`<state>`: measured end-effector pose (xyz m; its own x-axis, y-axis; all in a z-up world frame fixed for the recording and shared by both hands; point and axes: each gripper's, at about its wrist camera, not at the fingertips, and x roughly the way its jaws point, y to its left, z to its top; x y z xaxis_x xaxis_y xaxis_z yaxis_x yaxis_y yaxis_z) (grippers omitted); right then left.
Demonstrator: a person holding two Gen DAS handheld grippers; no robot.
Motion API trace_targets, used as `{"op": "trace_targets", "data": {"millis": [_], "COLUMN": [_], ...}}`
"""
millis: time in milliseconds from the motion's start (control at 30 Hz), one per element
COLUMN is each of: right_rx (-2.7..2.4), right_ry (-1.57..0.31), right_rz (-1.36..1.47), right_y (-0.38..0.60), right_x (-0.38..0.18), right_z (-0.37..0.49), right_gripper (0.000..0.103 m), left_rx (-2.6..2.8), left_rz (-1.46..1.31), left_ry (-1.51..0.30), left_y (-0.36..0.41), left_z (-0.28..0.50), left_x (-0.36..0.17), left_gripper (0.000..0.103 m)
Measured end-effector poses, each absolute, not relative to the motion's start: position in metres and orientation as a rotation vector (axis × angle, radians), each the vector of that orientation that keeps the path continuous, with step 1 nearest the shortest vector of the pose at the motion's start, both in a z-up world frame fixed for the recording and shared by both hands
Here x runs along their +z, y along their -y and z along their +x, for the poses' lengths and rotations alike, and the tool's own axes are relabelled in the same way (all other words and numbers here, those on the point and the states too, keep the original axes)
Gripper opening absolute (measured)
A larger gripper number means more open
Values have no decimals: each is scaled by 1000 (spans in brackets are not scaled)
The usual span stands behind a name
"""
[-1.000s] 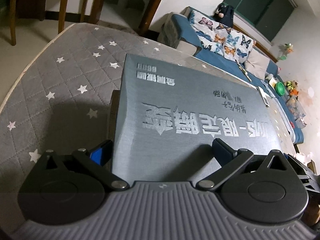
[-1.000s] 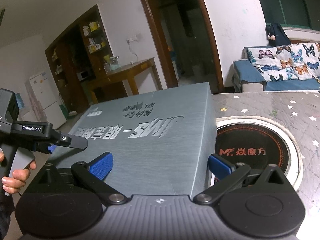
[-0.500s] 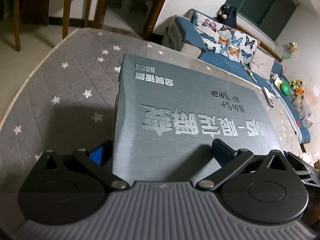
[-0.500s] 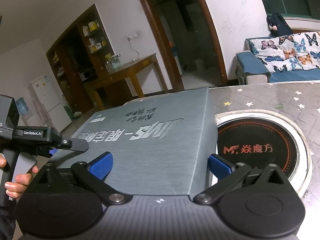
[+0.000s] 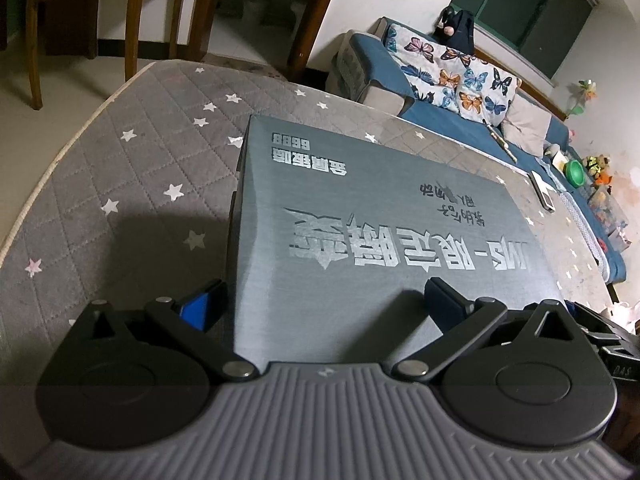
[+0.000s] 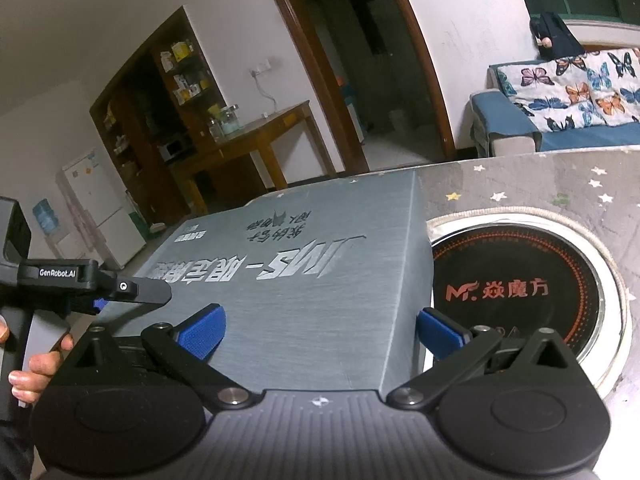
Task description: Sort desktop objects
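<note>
Left wrist view: the left gripper (image 5: 320, 300) spreads wide astride the near corner of the grey box (image 5: 384, 232) lying on the star-quilted table cover (image 5: 132, 184); a butterfly-print sofa (image 5: 460, 76) stands behind. Right wrist view: the right gripper (image 6: 320, 330), also wide, straddles the box's other near corner, just beside the round induction cooker (image 6: 516, 288); a hand (image 6: 36, 356) holds the left gripper.

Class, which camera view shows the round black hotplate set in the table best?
The right wrist view: the hotplate shows beside the grey box, with its red logo readable. The left wrist view shows none of it; the box fills that frame.
</note>
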<state>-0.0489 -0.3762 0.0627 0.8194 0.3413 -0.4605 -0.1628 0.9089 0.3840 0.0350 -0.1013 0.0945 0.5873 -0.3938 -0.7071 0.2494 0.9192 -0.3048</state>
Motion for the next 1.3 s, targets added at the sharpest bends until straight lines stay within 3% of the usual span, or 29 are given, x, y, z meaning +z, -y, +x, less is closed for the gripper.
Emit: {"op": "trace_targets", "data": {"millis": [1300], "right_rx": [278], "right_ry": [-557], "right_rz": [262], "right_y": [368], "right_x": [57], "right_z": [-45], "right_gripper": [103], "left_rx": [-381], "left_rz": [-214], "left_ry": [-905], "left_y": [90], "left_z": [36], "left_x": [74], "left_gripper": [103]}}
